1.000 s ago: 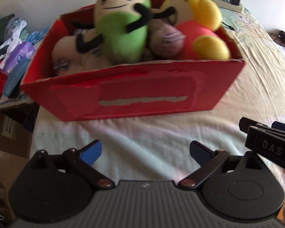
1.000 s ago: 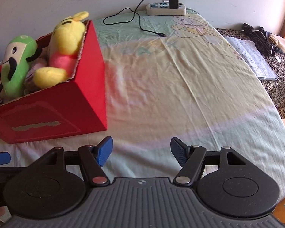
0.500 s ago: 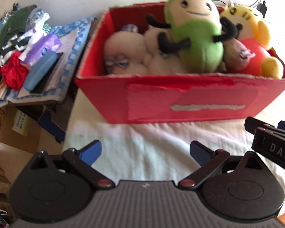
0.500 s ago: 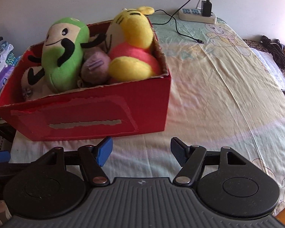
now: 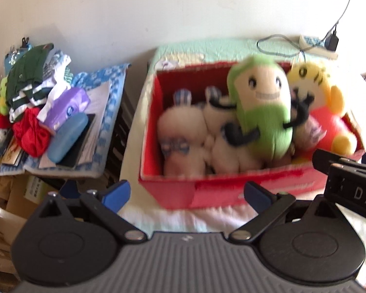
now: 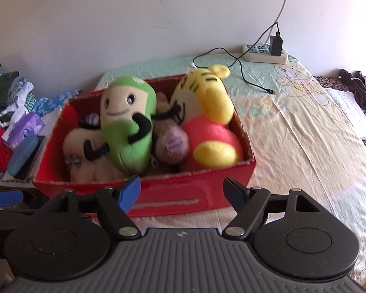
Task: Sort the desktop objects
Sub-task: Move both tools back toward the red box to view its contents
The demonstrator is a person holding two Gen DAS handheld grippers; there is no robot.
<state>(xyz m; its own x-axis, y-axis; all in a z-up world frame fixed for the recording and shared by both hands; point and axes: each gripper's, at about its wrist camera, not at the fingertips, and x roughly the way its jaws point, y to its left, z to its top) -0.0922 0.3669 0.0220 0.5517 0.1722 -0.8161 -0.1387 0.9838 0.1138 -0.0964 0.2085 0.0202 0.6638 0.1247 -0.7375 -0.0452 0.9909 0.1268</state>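
A red cardboard box stands on the bed's left end, full of plush toys. A green bean plush leans in the middle. Beside it lie a yellow tiger plush, white plush toys and a purplish one. My left gripper hangs open in front of the box, holding nothing. My right gripper is just to its right; its jaws are opening with nothing between them. Neither touches the box.
A side table left of the bed carries a heap of clothes, a purple tissue pack and a blue case. A power strip with a cable lies at the bed's far end. Papers lie beyond the right edge. The sheet spreads to the box's right.
Both grippers have risen and swung left, so the box's inside now shows from above. The right gripper's jaws have spread wider. The toys have not shifted in the box.
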